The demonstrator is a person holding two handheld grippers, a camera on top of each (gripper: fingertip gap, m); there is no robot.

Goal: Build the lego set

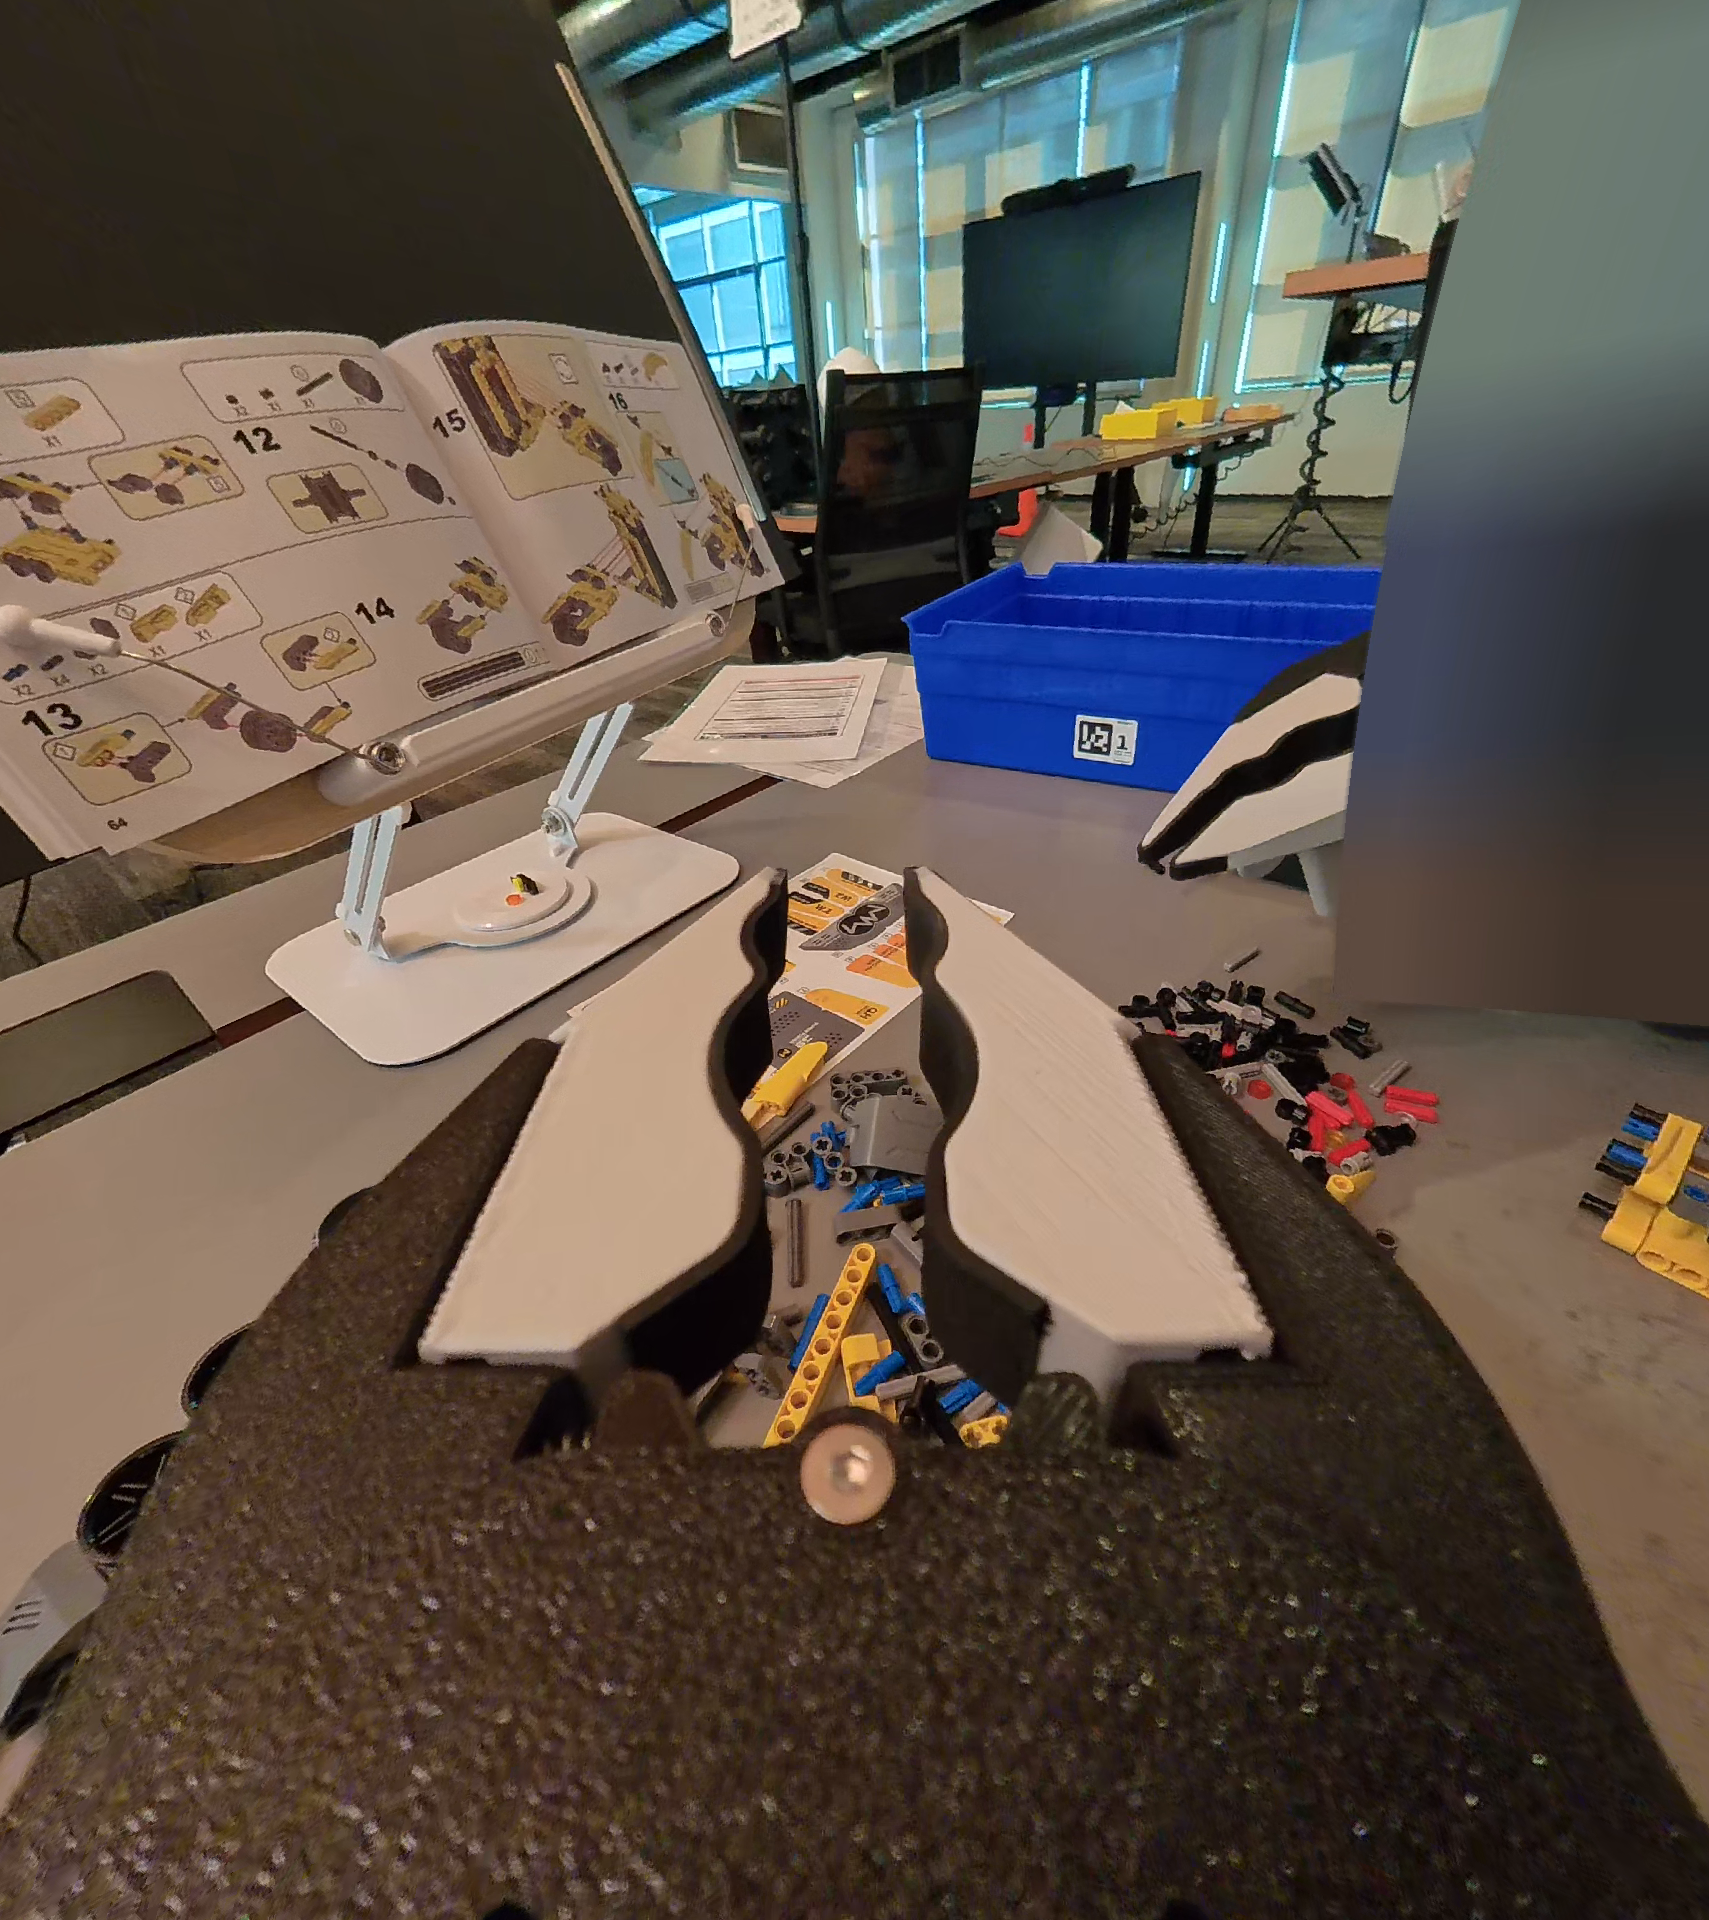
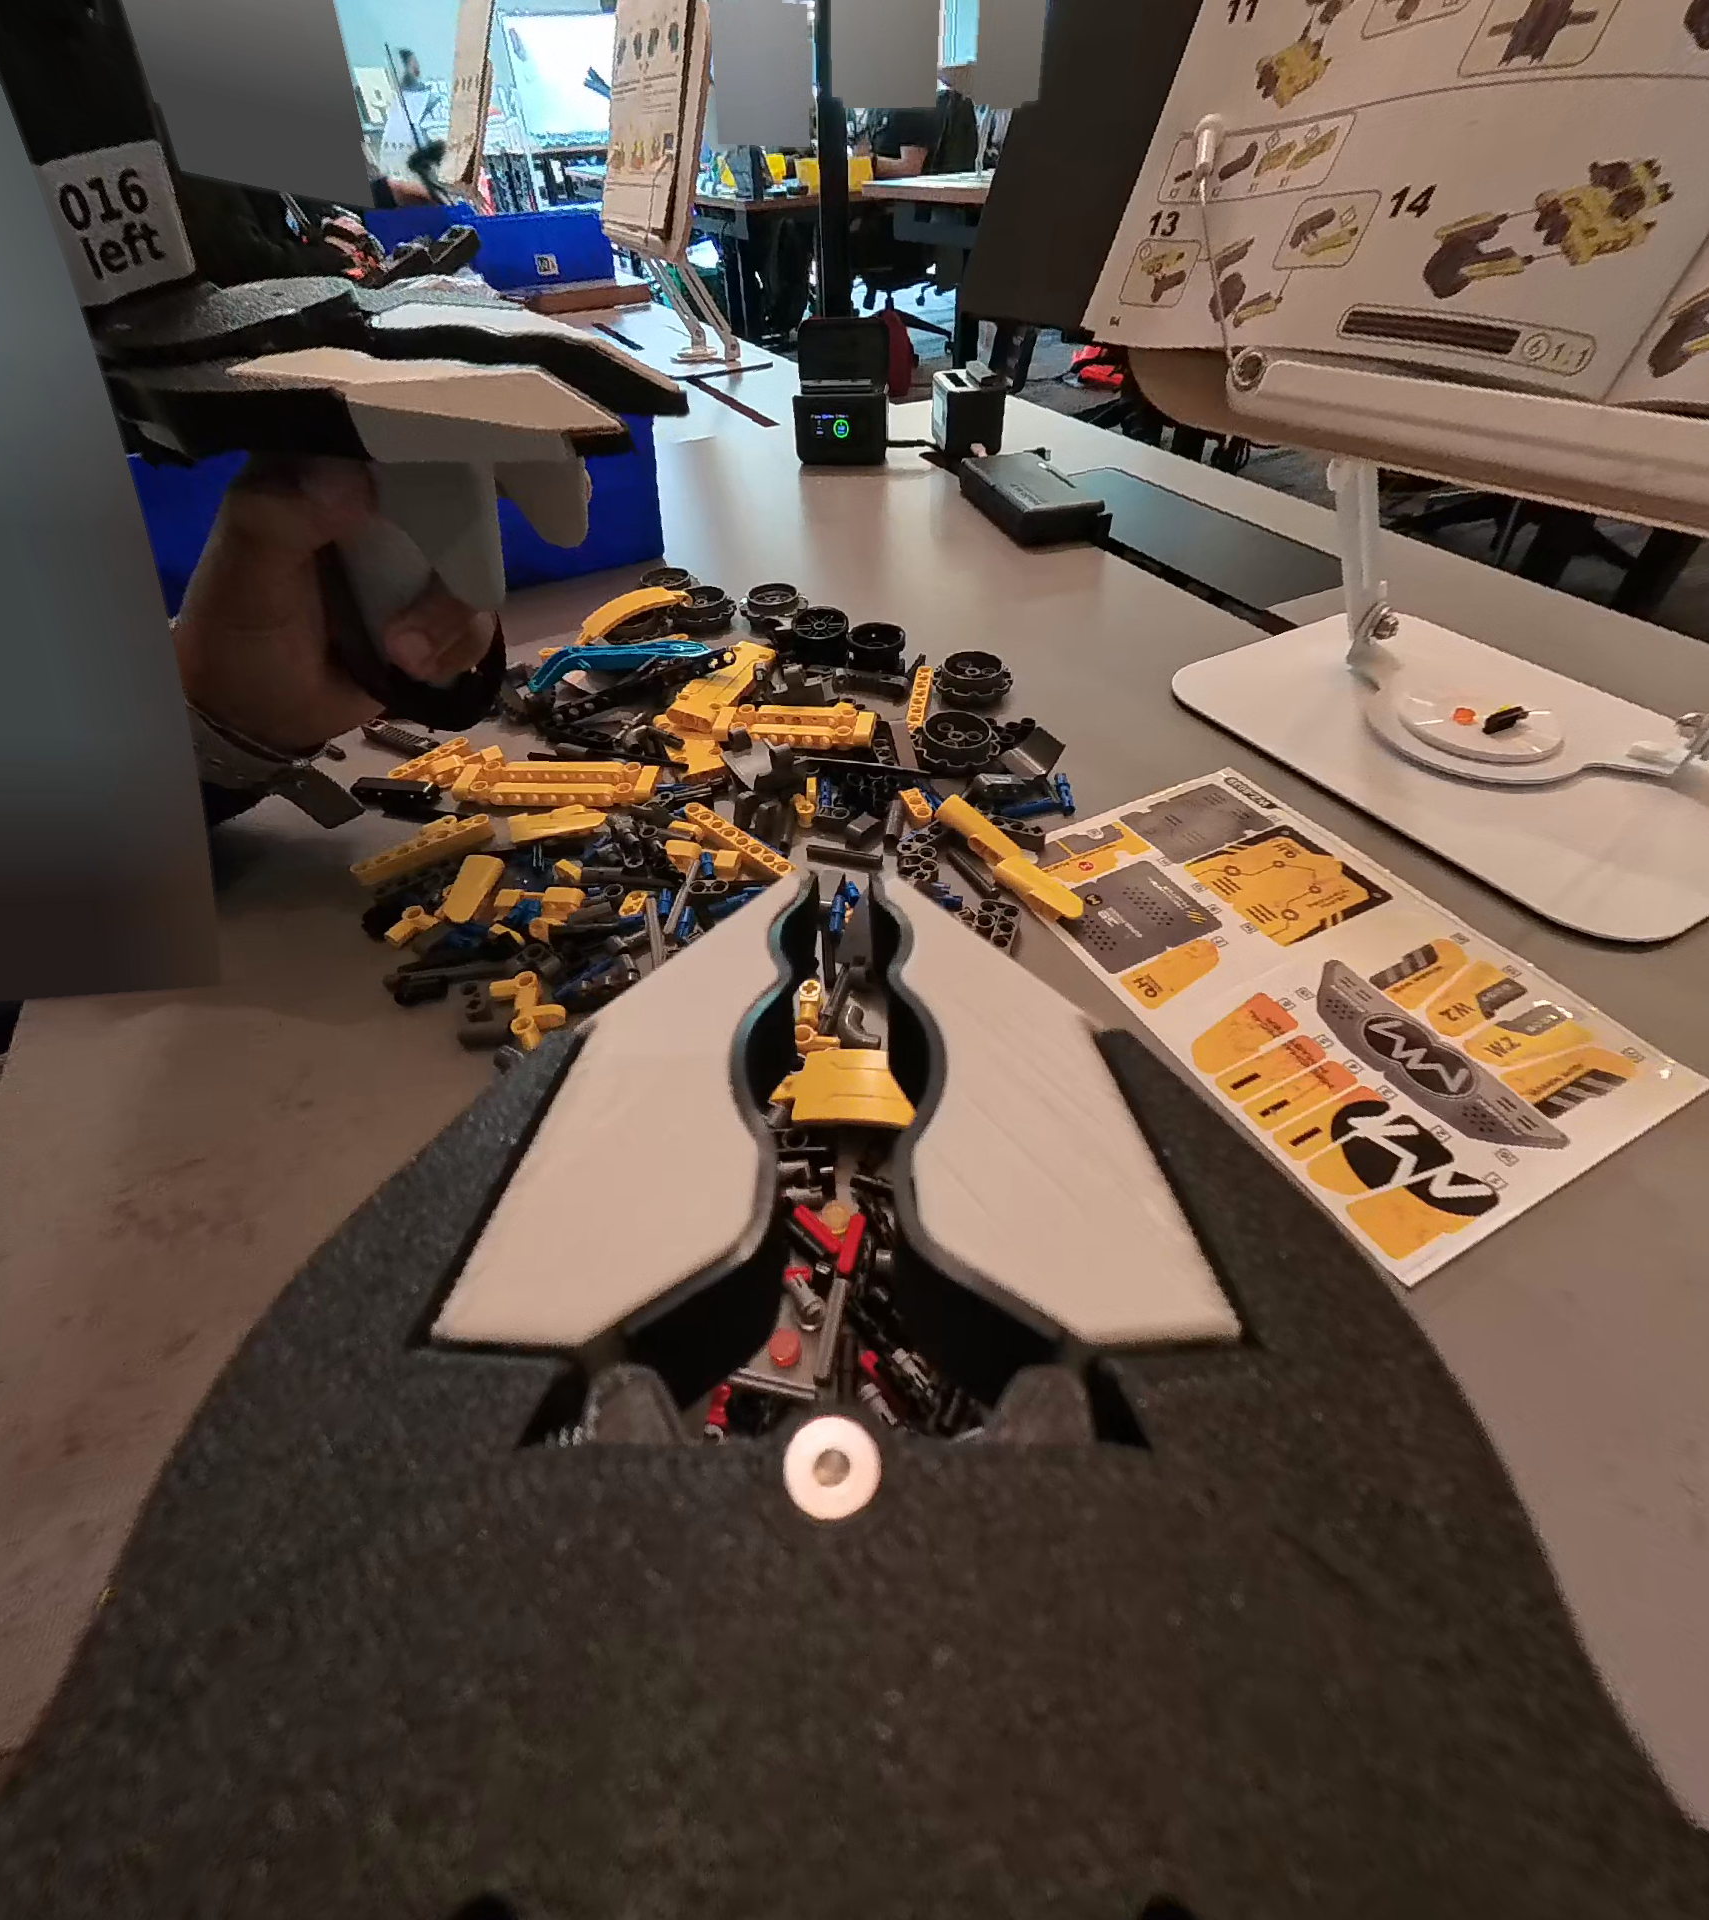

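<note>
While the grey surface [image 2: 1452,1507] carries the white book stand [image 1: 517,966] with its open instruction booklet [image 1: 237,540] and, nearer, the sticker sheet [image 2: 1349,1039], both grippers hang above the loose building pieces [image 2: 642,800]. Left gripper [image 1: 845,904] has its jaws slightly parted and empty over small blue and yellow parts; right gripper [image 2: 842,883] is likewise narrowly parted, gripping nothing, above a yellow curved panel [image 2: 845,1091]. Any pick here would, I judge, want a slow, square descent onto a single piece.

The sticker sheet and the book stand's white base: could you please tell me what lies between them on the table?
Nothing: in the right wrist view a bare strip of grey table separates the sticker sheet from the book stand's white base.
</note>
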